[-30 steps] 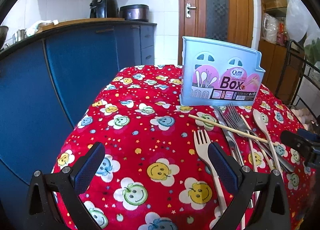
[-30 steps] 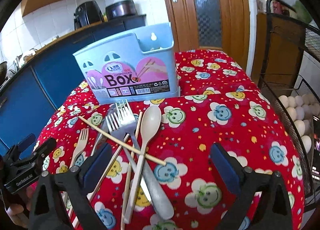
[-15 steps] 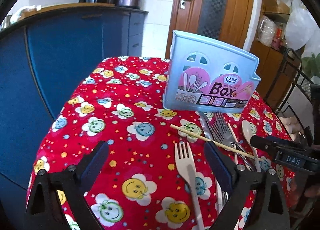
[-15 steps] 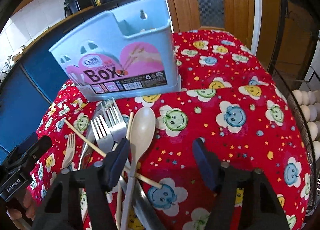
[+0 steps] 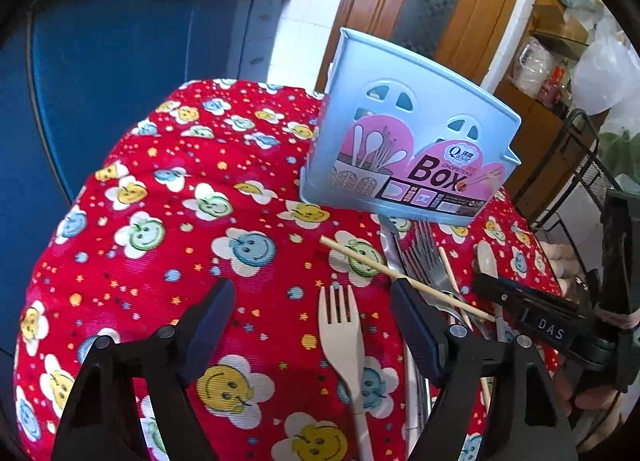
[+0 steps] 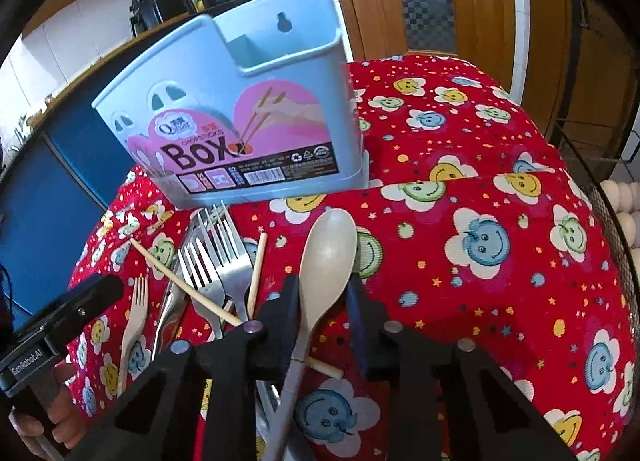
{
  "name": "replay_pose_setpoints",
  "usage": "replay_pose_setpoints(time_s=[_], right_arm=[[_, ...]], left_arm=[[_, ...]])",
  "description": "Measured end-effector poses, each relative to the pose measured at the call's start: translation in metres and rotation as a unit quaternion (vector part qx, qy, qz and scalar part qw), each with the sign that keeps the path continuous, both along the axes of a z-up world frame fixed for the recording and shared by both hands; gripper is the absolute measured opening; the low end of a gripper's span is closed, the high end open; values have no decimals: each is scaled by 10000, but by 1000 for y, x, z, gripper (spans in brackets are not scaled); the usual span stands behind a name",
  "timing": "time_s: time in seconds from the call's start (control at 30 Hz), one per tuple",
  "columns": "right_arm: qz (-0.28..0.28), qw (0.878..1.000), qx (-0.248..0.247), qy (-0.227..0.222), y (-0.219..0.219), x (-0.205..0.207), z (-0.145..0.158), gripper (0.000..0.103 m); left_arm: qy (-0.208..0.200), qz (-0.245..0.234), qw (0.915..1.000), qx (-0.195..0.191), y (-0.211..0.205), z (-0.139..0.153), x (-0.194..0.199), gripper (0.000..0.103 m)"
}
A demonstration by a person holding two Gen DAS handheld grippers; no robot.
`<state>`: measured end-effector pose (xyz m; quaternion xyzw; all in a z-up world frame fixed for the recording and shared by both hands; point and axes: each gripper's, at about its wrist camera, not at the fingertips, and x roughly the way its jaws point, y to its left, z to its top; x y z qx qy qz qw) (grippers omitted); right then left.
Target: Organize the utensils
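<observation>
Beige spoon [image 6: 326,257] lies between the right tool's [image 6: 323,301] narrowed fingers.

Kitchen bkgd, daylight coming in.
Blue cabinets [image 5: 132,41] standing left w/ white tiled wall [image 6: 92,33]; wooden door [image 5: 424,1] sitting behind.

Over the preceding second the right gripper [image 6: 323,303] has advanced toward the utensil pile and narrowed from wide open until its fingers [image 6: 285,313] flank the neck of the beige spoon [image 6: 326,257], with a gap still visible on the right side. The left gripper [image 5: 310,325] has moved closer to the blue chopsticks box [image 5: 404,149], its jaws unchanged in spread, with the beige fork [image 5: 340,325] now lying between them.
</observation>
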<state>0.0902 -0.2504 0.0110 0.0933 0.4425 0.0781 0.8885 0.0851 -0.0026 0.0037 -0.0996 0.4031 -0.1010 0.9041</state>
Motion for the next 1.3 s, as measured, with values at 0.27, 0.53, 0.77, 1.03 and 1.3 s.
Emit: replay_pose_setpoints(time_s=[0.27, 0.53, 0.77, 1.03, 1.3], right_arm=[[-51, 9999, 15, -114, -5, -3, -4, 8], [-47, 9998, 155, -135, -9, -3, -5, 8], [-43, 9997, 168, -141, -10, -4, -6, 8], [-74, 9992, 264, -280, -13, -9, 1, 8], [-47, 9964, 328, -777, -17, -24, 32, 8]], left_arm=[[251, -179, 9975, -636, -3, -5, 17, 67], [400, -219, 9918, -1192, -9, -17, 38, 43], [368, -130, 9841, -1734, -5, -23, 49, 23], [200, -97, 9765, -2144, 3, -19, 48, 15], [-321, -113, 9772, -2096, 17, 14, 32, 11]])
